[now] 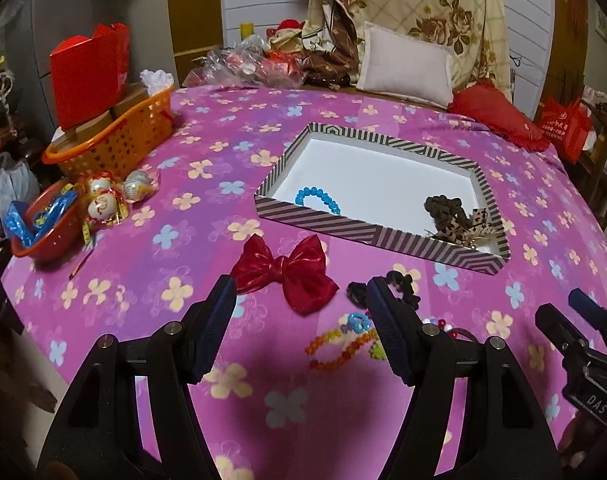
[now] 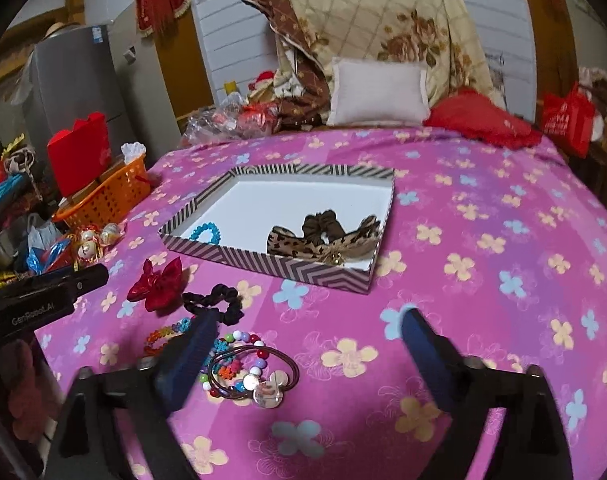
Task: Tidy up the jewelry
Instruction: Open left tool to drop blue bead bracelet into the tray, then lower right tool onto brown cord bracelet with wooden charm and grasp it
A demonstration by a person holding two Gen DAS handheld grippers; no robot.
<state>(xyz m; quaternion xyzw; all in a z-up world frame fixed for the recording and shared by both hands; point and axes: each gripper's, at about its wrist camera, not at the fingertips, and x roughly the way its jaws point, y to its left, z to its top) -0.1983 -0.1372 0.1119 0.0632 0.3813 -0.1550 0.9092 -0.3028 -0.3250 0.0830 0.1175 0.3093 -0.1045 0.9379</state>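
Note:
A striped box (image 1: pixel 327 228) (image 2: pixel 263 262) with a white inside lies on the pink flowered bedspread. In it are a blue bead bracelet (image 1: pixel 317 199) (image 2: pixel 205 233), a brown scrunchie (image 1: pixel 443 208) (image 2: pixel 323 222) and a leopard bow (image 1: pixel 469 228) (image 2: pixel 315 246). In front of the box lie a red bow (image 1: pixel 287 274) (image 2: pixel 155 286), a black scrunchie (image 1: pixel 399 288) (image 2: pixel 215 302), an orange bead bracelet (image 1: pixel 339 346) (image 2: pixel 163 334) and colourful bead bracelets with hair ties (image 2: pixel 247 372). My left gripper (image 1: pixel 301 300) is open, above the red bow. My right gripper (image 2: pixel 307 332) is open, near the hair ties.
An orange basket (image 1: pixel 115 140) (image 2: pixel 107 196) with a red box (image 1: pixel 87 76) stands at the left edge. A red bowl (image 1: pixel 43 224) and wrapped balls (image 1: pixel 103 200) lie in front of it. Pillows (image 1: pixel 407 66) and a red cushion (image 1: pixel 499 116) are at the far side.

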